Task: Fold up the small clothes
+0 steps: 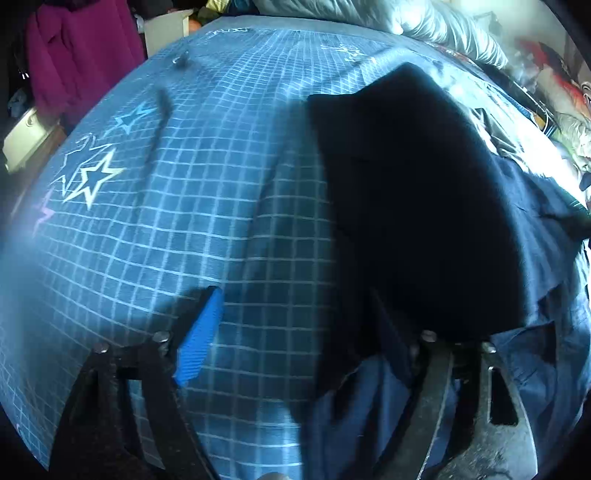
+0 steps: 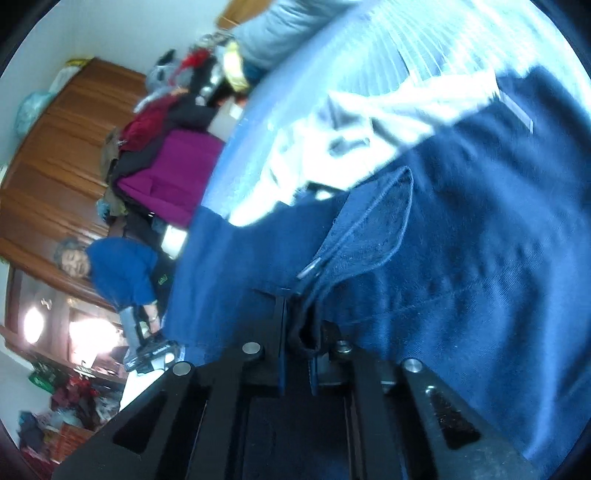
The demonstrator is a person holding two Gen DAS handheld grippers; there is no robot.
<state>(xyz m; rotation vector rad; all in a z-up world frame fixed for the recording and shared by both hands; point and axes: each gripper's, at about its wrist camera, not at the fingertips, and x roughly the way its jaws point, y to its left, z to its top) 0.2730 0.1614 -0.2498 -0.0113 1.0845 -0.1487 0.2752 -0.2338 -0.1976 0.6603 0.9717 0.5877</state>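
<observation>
A dark navy garment (image 1: 424, 206) lies on a blue grid-patterned bedsheet (image 1: 184, 221) with star prints. My left gripper (image 1: 295, 332) is open: its blue left finger pad (image 1: 199, 339) is bare over the sheet, and the right finger is hidden under the garment's edge. In the right wrist view the same navy garment (image 2: 461, 266) fills the frame, with a pocket seam showing. My right gripper (image 2: 297, 332) is shut on a fold of the navy cloth, which bunches between the two fingers.
A grey quilt (image 1: 424, 22) and mixed clothes lie at the far edge of the bed. A magenta garment (image 1: 74, 55) hangs at the left. In the right wrist view a person in blue (image 2: 118, 273) stands by a wooden wardrobe (image 2: 66, 155); pale cloth (image 2: 369, 122) lies beyond the garment.
</observation>
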